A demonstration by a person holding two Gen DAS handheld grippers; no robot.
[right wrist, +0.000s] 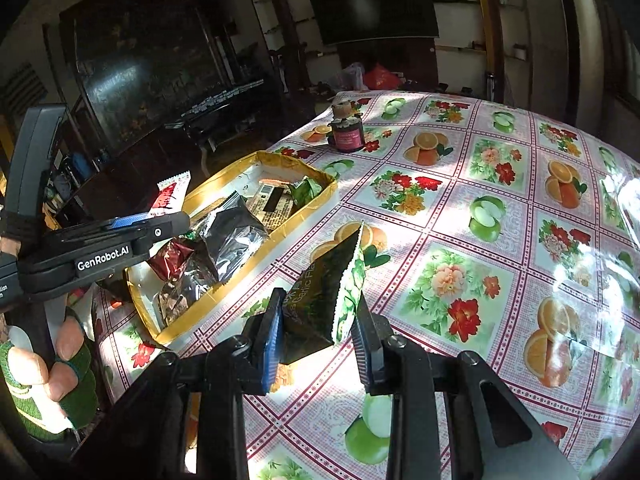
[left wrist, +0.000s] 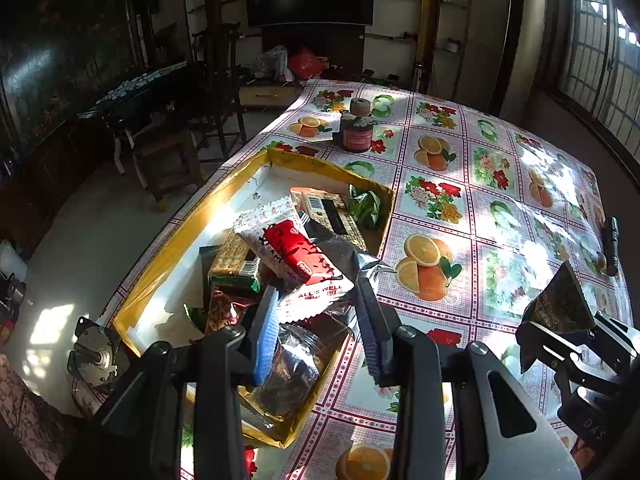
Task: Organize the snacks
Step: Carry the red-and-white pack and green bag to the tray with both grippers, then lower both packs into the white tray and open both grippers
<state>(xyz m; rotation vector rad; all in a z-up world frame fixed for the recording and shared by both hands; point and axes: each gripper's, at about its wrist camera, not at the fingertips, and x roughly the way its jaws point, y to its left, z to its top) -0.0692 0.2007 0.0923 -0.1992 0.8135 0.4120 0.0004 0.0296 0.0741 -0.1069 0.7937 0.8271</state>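
My left gripper (left wrist: 318,300) is shut on a red-and-white snack packet (left wrist: 296,252) and holds it above the yellow-rimmed box (left wrist: 180,236). Several packets lie in that box, among them a silver pouch (right wrist: 236,236) and a cracker pack (left wrist: 236,256). In the right wrist view the left gripper (right wrist: 160,222) shows at the left, with the red-and-white packet (right wrist: 170,194) sticking up from it. My right gripper (right wrist: 320,304) is shut on a dark green packet (right wrist: 324,284), held over the tablecloth to the right of the box (right wrist: 240,276). The left wrist view shows that gripper (left wrist: 564,328) and its packet (left wrist: 560,304) at the right edge.
A dark jar with a cork lid (left wrist: 356,128) stands at the far side of the floral tablecloth (left wrist: 460,184). A black torch-like tube (left wrist: 610,248) lies at the right edge. A metal motor part (left wrist: 94,356) sits by the box's near corner. A person's hand (right wrist: 60,360) grips the left tool.
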